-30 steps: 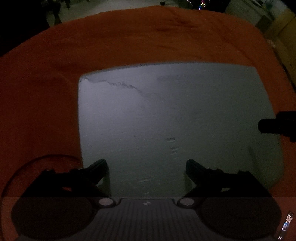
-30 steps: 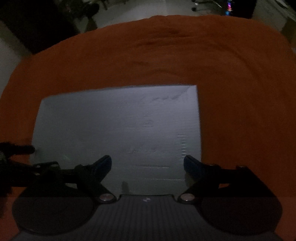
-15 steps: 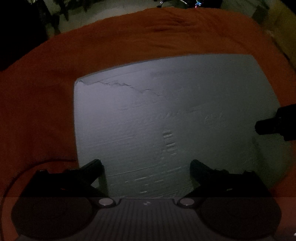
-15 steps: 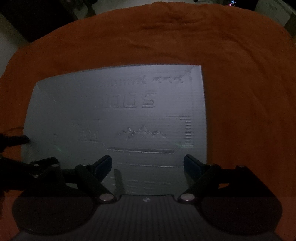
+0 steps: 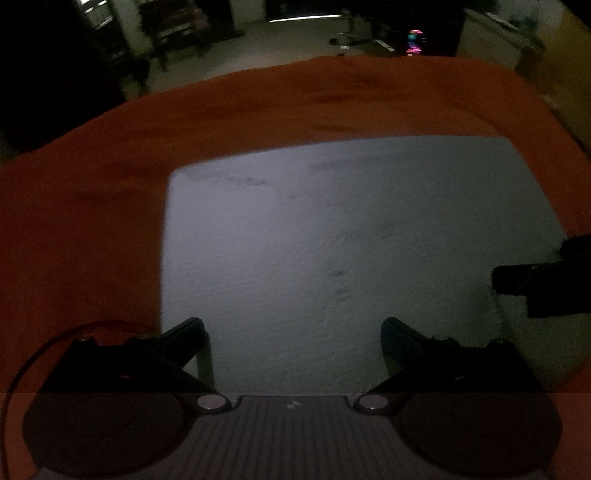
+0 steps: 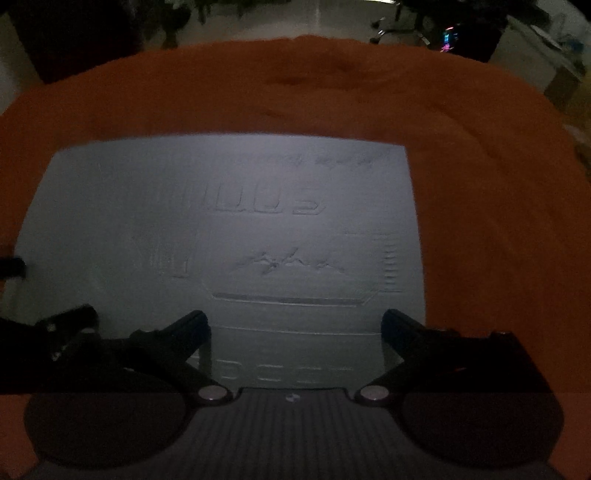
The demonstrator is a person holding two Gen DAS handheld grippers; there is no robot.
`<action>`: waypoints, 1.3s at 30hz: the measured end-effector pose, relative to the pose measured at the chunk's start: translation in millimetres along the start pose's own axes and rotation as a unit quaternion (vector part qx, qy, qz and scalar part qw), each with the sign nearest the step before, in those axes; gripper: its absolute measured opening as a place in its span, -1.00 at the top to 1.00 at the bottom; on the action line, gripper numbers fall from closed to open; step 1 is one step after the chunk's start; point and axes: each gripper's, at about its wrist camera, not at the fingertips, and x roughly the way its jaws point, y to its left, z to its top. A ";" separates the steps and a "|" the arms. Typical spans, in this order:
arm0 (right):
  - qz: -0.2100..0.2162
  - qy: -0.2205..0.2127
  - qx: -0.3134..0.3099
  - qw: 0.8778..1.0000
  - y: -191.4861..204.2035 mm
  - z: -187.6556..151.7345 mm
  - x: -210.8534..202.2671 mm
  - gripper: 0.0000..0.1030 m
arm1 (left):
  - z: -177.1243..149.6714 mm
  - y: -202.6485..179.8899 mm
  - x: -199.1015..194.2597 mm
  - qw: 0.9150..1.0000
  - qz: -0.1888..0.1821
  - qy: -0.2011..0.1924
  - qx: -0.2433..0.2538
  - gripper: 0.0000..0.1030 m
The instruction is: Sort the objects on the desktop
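Note:
A pale grey mat (image 5: 332,240) with faint raised markings lies flat on the orange cloth (image 5: 92,221); in the right wrist view the same mat (image 6: 258,221) shows numerals and a mountain outline. My left gripper (image 5: 293,334) hovers open over the mat's near edge with nothing between its fingers. My right gripper (image 6: 295,326) is open too, over the mat's near right part. The other gripper's dark tip (image 5: 517,280) shows at the right edge of the left wrist view. No loose desktop objects are in sight.
The orange cloth (image 6: 498,184) covers the whole table and ends at a far edge. Beyond lies a dim room with chairs (image 5: 173,33) and small coloured lights (image 5: 413,42). The scene is very dark.
Both cameras have tilted up and pulled back, so the mat sits lower in view and the room beyond the table shows. Both grippers stay open.

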 end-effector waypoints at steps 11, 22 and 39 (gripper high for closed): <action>0.039 -0.053 0.067 0.996 -13.6 -17.4 -53.1 -0.98 | -0.4 3.5 -55.3 0.996 -0.019 -0.042 -0.075 -1.00; 0.025 -0.090 0.047 0.995 5.7 -34.0 -86.2 -0.97 | -18.9 -12.2 -57.1 0.996 0.030 -0.038 -0.074 -0.99; 0.036 -0.071 0.105 0.991 -23.3 -62.7 -76.4 -0.97 | -40.9 -16.1 -74.4 0.997 0.005 -0.046 -0.065 -0.99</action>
